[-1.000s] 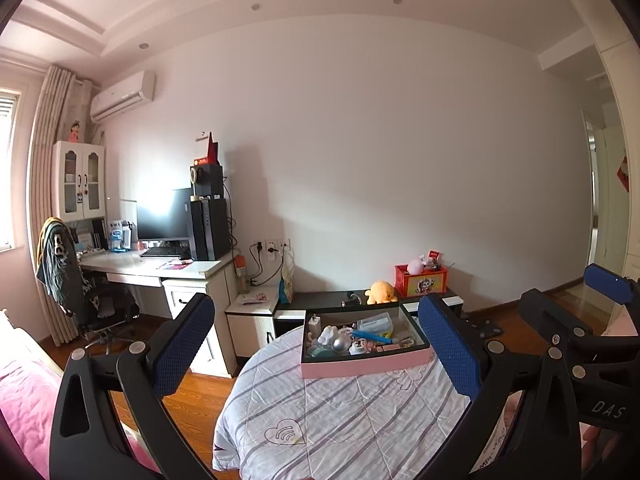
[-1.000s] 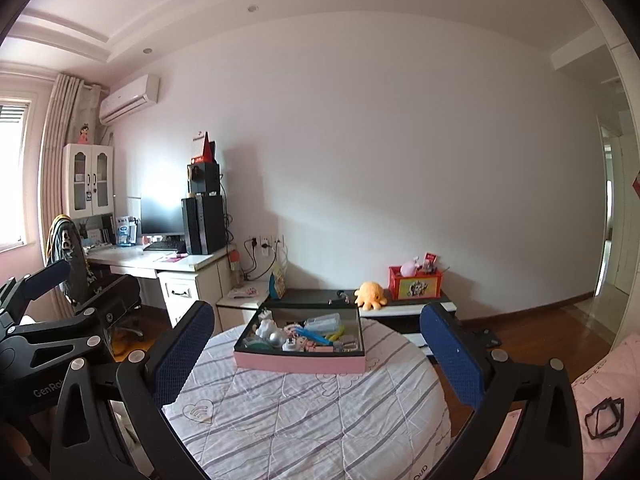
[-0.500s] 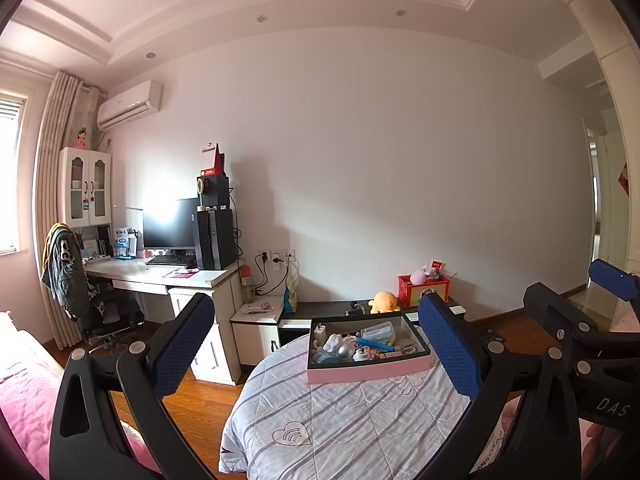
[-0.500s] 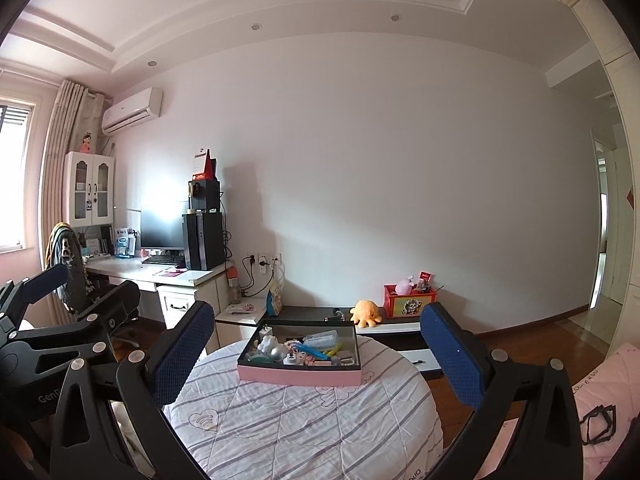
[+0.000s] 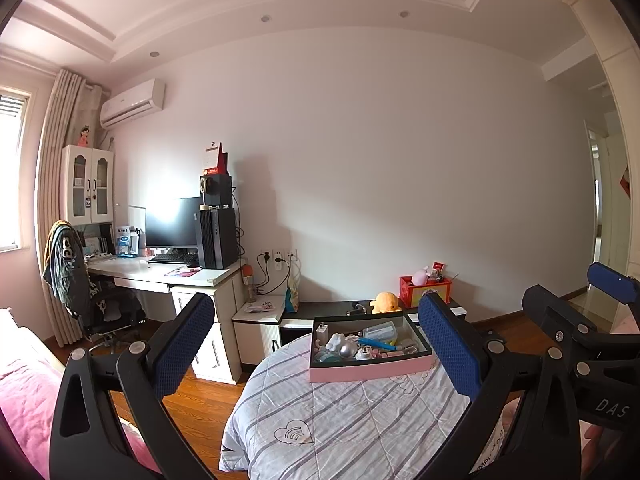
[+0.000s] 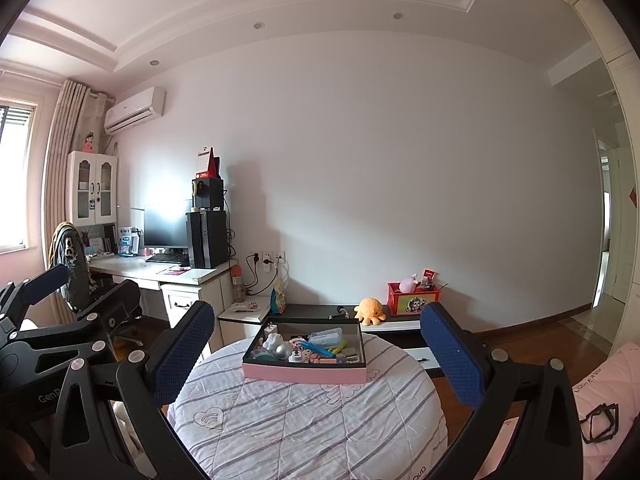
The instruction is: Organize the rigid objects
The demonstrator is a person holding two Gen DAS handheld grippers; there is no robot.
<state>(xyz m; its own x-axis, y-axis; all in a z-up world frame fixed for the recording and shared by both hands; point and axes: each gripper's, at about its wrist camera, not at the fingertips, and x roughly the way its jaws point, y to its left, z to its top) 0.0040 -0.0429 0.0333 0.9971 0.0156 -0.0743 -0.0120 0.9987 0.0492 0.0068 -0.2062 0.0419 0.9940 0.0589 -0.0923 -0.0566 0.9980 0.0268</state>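
You have raised both grippers: the left gripper (image 5: pixel 316 354) and right gripper (image 6: pixel 318 354) gape, holding nothing, the pink tray (image 6: pixel 304 372) of trinkets at twelve o'clock now farther off.

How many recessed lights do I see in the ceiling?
3. One is at the left above the air conditioner, one is near the middle, and one is further right. More may be outside the view.

A shallow pink box (image 6: pixel 304 372) with a dark inner lining sits flat at the far side of a round table (image 6: pixel 304 420) under a striped quilted cover. Inside lies a jumble of small items (image 6: pixel 304 350): a silver ball, a blue stick, a clear case, white pieces.
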